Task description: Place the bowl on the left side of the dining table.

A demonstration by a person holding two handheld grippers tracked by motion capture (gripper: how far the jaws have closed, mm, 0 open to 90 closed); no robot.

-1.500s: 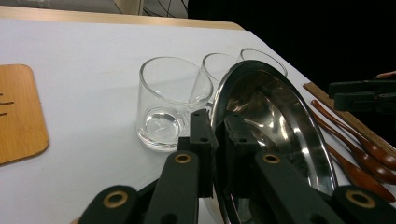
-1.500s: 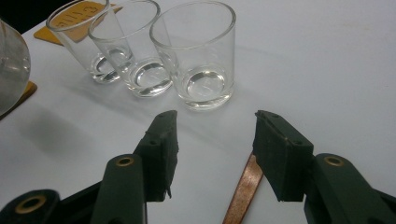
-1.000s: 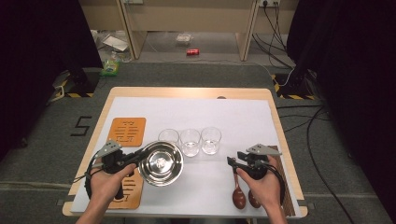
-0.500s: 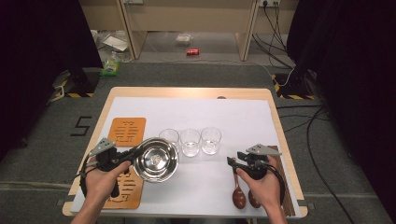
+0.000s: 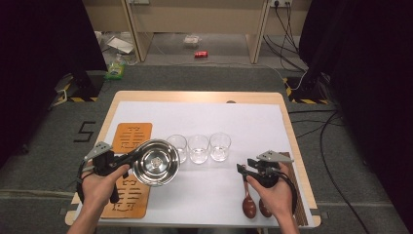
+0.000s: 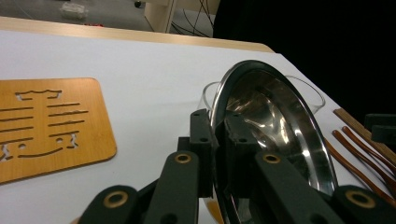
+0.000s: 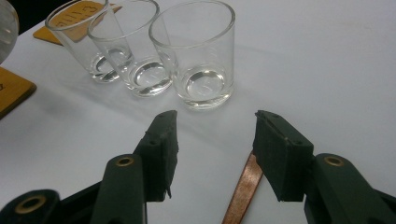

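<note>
Leftward goes the steel bowl [image 5: 156, 162], carried off from beside the glasses [image 5: 198, 147] toward nine o'clock and tipped, now above the wooden mats [image 5: 132, 137]. Left gripper [image 6: 218, 140] pinches the bowl's rim between its jaws. Right gripper [image 7: 212, 154] sits spread and empty at four o'clock over the wooden spoons [image 5: 250, 204]. Looks like the carrying step; next it needs levelling and lowering onto a mat before letting go.

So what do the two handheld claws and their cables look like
Both are black two-jaw tools. The left claw and right claw each carry a grey three-cornered plate on top and trail a black cable. Up close, the jaws have brass-coloured pivot rivets and blocky black pads. The forearms are bare, with no sleeves.
</note>
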